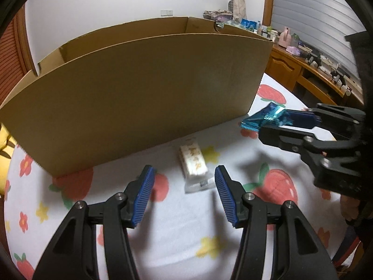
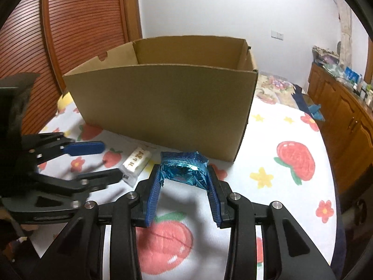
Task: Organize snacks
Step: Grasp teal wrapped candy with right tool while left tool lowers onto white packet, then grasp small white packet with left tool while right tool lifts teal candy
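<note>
A shiny blue foil snack packet (image 2: 184,171) is pinched between the blue pads of my right gripper (image 2: 183,177), lifted off the sheet; the left wrist view shows the packet (image 1: 263,117) sticking out of that gripper (image 1: 275,122). A white wrapped snack bar (image 1: 193,163) lies on the strawberry-print sheet just ahead of my left gripper (image 1: 184,179), whose jaws stand open on either side of it without touching. The same bar (image 2: 137,163) shows beside the left gripper (image 2: 105,161). An open cardboard box (image 2: 167,107) stands behind both snacks.
The box (image 1: 139,98) fills the far side of the sheet-covered surface (image 1: 177,233). A wooden slatted door (image 2: 77,23) is at the left, and a wooden counter (image 2: 345,107) crowded with small items runs along the right.
</note>
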### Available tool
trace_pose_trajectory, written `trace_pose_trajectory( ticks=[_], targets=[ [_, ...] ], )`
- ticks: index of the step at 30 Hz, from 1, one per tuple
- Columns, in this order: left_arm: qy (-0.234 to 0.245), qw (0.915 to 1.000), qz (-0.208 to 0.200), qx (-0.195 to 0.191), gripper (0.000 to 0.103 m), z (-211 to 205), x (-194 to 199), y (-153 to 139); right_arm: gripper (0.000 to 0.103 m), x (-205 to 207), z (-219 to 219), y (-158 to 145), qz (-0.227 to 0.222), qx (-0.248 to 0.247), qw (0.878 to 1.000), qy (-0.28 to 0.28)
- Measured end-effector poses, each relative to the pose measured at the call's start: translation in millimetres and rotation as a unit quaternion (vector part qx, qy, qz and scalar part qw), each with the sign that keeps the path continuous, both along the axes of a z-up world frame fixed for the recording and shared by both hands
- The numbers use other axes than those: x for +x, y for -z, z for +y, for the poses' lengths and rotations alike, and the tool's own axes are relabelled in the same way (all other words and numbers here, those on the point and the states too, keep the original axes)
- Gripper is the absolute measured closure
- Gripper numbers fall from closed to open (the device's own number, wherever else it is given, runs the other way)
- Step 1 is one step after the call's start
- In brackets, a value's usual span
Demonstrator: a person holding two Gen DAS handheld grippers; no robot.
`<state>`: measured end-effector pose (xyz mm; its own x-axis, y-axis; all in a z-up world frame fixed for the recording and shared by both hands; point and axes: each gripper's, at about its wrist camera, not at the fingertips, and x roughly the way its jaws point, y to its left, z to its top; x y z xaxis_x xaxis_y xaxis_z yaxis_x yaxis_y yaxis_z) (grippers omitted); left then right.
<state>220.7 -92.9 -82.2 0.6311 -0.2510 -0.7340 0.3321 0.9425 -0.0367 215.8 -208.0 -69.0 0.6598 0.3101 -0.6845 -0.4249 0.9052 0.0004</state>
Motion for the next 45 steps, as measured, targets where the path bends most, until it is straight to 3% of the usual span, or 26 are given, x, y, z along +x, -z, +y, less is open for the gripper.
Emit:
trace_pose_trajectory(
  ticks=[13,17,23,32,45],
  targets=[
    [0.006,0.9997,0.024,0.006,0.065,-7.6,17.9,10.7,0.066,-3.5,-6.8,-4.1,-0.007,0.01,1.0,-0.014],
    [0.011,0.9996,0.02,0.018,0.079,-6.3,13.7,11.5,0.066,-3.8,-8.6,-4.1,-0.006,0.016,1.0,-0.015],
    [0.014,0.9996,0.013,0.022,0.081,-5.0,4.4,8.1,0.066,-6.1,-8.2,-3.2,-0.008,0.016,1.0,-0.019],
    [0.023,0.9996,-0.016,-0.002,0.081,7.6,-17.5,-23.6,0.066,-10.7,-8.5,-13.9,-0.02,0.024,0.999,-0.018],
    [0.013,0.9956,-0.088,-0.03,0.081,39.8,-30.6,-89.4,0.065,-9.8,4.0,-57.8,-0.061,0.035,0.997,-0.037]
  ],
)
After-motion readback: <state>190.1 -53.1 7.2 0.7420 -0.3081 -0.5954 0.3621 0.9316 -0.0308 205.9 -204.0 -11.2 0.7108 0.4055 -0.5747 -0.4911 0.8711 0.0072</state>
